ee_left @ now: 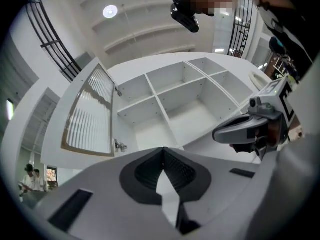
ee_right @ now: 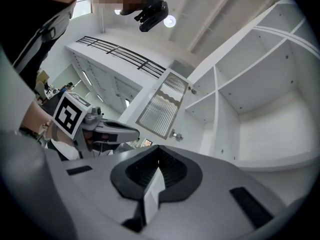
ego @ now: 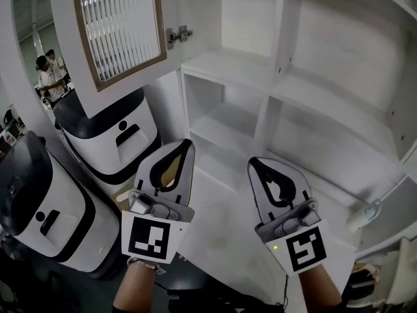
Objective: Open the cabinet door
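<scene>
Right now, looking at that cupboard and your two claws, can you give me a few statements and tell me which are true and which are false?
1. The cabinet door stands open. True.
2. The shelves hold stacked plates. False: no plates show, and the compartments in view look bare.
3. The left claw grips the door's edge. False: its jaws are together on nothing, clear of the door.
4. The right claw is shut and empty. True.
5. The door has a ribbed pane in a brown frame. True.
</scene>
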`<state>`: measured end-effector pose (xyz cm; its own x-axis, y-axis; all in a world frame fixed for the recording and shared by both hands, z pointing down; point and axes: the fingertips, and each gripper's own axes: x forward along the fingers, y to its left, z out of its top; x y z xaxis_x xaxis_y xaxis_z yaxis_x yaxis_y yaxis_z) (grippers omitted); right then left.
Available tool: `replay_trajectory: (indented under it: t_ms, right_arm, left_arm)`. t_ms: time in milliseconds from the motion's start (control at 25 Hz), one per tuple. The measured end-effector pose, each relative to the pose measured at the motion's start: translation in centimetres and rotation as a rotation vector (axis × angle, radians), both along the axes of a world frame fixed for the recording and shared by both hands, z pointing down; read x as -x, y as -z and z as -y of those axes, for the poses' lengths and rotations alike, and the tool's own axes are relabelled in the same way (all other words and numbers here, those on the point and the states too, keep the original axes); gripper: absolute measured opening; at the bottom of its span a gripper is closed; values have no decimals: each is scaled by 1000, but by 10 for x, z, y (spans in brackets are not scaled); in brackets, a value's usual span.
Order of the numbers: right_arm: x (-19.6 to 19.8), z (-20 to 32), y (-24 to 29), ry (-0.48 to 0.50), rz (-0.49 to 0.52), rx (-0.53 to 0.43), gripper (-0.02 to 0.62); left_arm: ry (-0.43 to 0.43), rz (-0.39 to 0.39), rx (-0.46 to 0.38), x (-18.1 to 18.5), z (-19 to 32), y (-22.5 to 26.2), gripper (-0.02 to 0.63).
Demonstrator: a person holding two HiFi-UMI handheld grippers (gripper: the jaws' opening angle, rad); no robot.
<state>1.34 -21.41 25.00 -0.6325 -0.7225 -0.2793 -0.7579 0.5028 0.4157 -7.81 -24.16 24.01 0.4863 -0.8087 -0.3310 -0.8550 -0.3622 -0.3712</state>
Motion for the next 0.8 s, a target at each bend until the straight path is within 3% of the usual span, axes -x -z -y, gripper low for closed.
replay_trajectory:
  t_ms: [280,440,640,800]
  right_arm:
    - [-36,-10,-63,-77,23,159,2]
    - [-46,-18,-88,-83,8,205,2]
    - [-58,-24,-112,-98,50,273,2]
    - [-61,-28,-132,-116,77,344,2]
  left_arm:
    - [-102,9,73,-46,-11,-47,-2]
    - [-148,-8,123,-66,-16,-72,-2]
    - [-158,65,152,-83,-21,-102,-2]
    - [-179,74,188,-86,-28,-121,-2]
